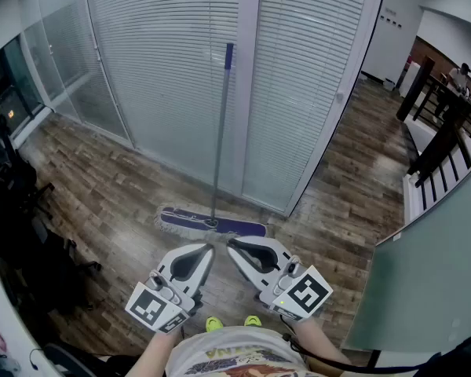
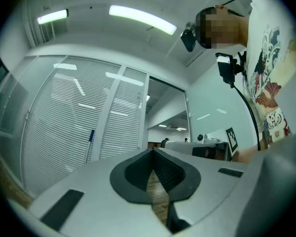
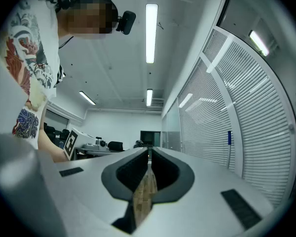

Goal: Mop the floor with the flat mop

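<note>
Purple flat mop (image 1: 217, 159) leans on the blinds (image 1: 165, 69) to stay upright; left gripper (image 1: 209, 249) and right gripper (image 1: 231, 247) hover closed, empty.

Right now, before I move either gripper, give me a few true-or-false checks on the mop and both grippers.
1. The flat mop stands upright in front of the blinds. True.
2. The left gripper is shut on the mop's handle. False: its jaws are together with nothing between them, and the handle stands apart, ahead of it.
3. The right gripper is shut and empty. True.
4. The mop head rests on carpet. False: it lies on a wood-pattern floor.
5. The top end of the handle is red. False: it is blue.
</note>
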{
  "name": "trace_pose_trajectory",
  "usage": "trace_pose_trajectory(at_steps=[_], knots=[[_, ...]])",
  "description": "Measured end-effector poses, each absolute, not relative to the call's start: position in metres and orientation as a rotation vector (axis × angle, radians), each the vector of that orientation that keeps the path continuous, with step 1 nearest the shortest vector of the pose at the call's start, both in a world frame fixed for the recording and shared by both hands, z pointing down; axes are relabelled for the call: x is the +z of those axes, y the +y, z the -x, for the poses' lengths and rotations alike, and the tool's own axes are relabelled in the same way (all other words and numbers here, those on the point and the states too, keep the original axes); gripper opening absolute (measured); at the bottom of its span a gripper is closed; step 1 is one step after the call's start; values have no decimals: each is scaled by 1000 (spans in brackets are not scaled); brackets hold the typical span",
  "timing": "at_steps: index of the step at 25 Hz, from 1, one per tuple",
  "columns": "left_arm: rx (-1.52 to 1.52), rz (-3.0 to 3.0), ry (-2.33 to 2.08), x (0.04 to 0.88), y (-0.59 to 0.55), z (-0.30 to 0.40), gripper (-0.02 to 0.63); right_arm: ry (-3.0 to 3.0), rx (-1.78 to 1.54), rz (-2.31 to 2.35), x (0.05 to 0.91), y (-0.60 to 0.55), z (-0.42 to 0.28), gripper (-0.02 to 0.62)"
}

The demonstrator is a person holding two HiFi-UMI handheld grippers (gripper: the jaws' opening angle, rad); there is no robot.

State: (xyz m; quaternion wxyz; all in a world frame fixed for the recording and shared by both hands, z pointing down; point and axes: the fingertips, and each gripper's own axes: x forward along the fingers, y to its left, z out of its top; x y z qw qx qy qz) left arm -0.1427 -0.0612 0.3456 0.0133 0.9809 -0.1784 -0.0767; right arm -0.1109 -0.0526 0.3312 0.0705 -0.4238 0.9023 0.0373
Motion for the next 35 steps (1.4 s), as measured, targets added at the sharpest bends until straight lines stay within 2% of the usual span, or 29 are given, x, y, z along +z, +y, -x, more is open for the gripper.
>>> trace_pose_trajectory(at_steps=[19,35], knots=[[-196,-3054,-636,346,-88,131,7,2663,43,1245,331,-69,94,32],[-199,-3057,-715,356,-113,165,8,2730,21,1269,353,-88,137,34]])
